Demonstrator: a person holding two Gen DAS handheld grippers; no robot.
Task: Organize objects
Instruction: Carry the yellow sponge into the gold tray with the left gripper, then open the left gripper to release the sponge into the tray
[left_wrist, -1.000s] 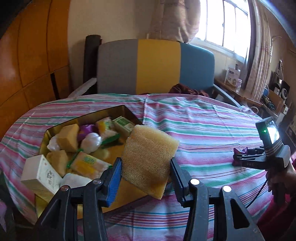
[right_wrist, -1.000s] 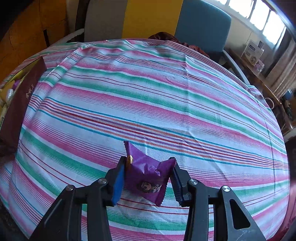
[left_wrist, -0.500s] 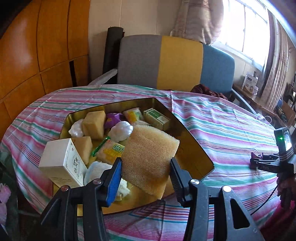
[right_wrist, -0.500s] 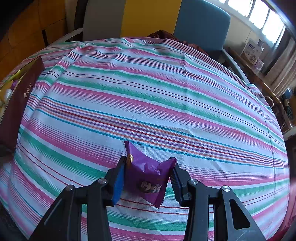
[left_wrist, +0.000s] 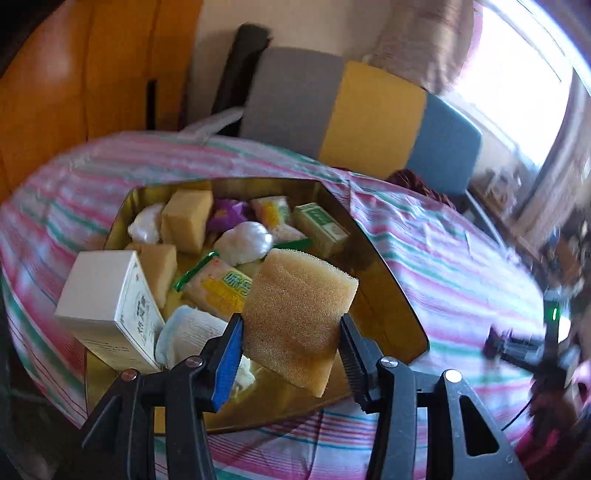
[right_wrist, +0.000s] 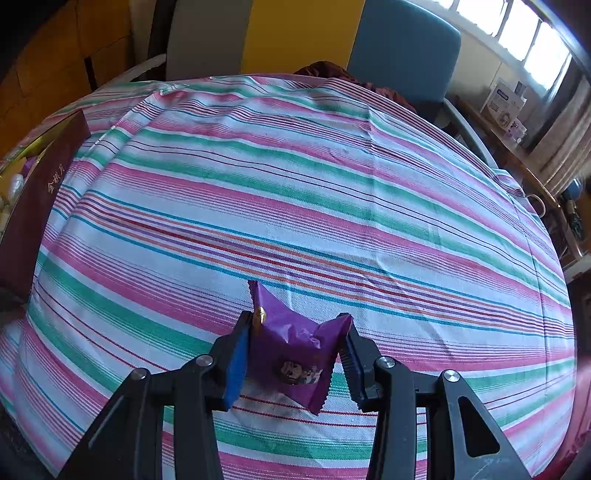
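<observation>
So there's a round table with a striped tablecloth (right_wrist: 295, 192) in pink, green and white, and a chair (left_wrist: 354, 122) with grey, yellow and blue panels pulled up at its 12 o'clock side. Over at about 9 o'clock on the table sits a gold tin (left_wrist: 391, 306), open, with a dark red outer wall. It's packed with stuff: a white carton (left_wrist: 107, 299) standing at the tin's 8 o'clock corner, a couple of tan foam blocks (left_wrist: 188, 218), a green and white box (left_wrist: 321, 229) near 1 o'clock, yellow snack packets (left_wrist: 218, 284) in the middle, and some white wrapped things.

The left gripper (left_wrist: 291, 350) has its fingers clamped on a tan sponge (left_wrist: 299, 310), hanging tilted over the tin's 5 o'clock area and not touching the bottom as far as I can see.

The right gripper (right_wrist: 293, 354) is pinching a crinkly purple snack packet (right_wrist: 291, 350), fingers fairly narrow, at roughly 6 o'clock over the cloth, well apart from the tin.
</observation>
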